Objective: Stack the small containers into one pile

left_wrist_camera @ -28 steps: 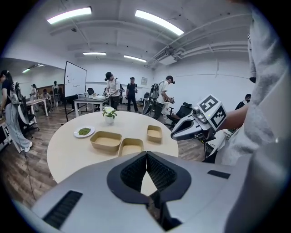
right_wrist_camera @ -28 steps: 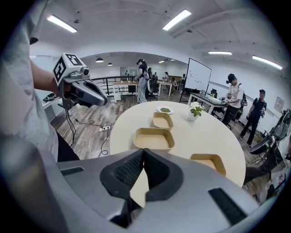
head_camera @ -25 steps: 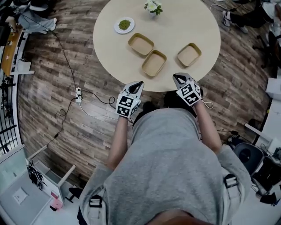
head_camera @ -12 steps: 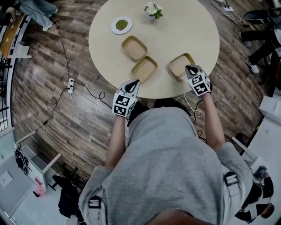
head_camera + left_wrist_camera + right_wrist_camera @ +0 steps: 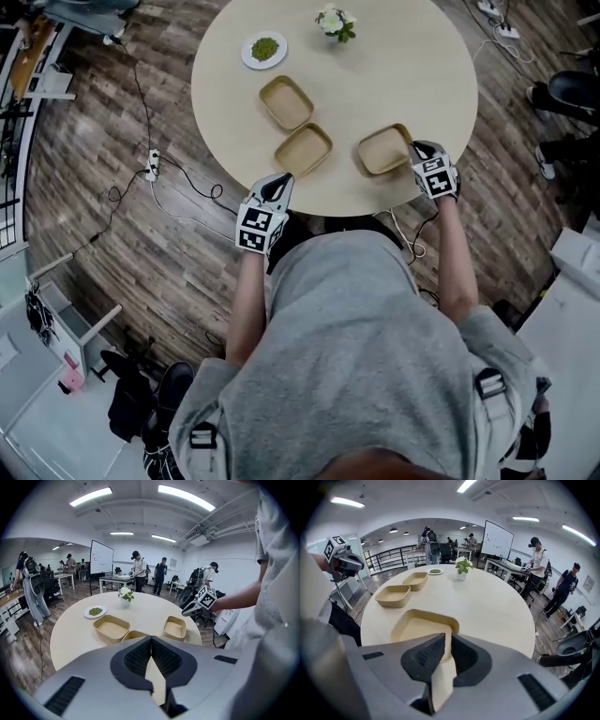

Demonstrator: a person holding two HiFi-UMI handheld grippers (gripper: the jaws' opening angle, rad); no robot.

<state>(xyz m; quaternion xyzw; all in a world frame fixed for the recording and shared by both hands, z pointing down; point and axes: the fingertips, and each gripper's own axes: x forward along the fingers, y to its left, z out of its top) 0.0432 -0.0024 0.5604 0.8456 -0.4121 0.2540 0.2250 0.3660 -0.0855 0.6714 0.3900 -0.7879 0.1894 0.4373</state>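
One round pale tabletop (image 5: pixel 412 56) across the top of the head view, over a wood-plank floor (image 5: pixel 112 234).

Three shallow tan containers on it, all empty, none stacked:
- Upper container (image 5: pixel 286 102), left of centre.
- Middle container (image 5: pixel 303 149), just below and right of that one, near the tabletop's lower edge. Corners close, touching or not hard to tell.
- Right container (image 5: pixel 384 150), well apart at the right, also by the lower edge.

Two tongs, each with a marker cube. Left tongs (image 5: pixel 278 181) at the tabletop's lower rim, below the middle container, tips pressed together with nothing between them. Right tongs (image 5: pixel 419 148) at the right end of the right container, opening just now to a narrow slit. Near corner of that container right at the tips, not pinched.

One small white plate (image 5: pixel 264 50) with a green heap, at the tabletop's upper left.

One little vase (image 5: pixel 335 21) of white flowers and green leaves, at top centre, smallest of all.
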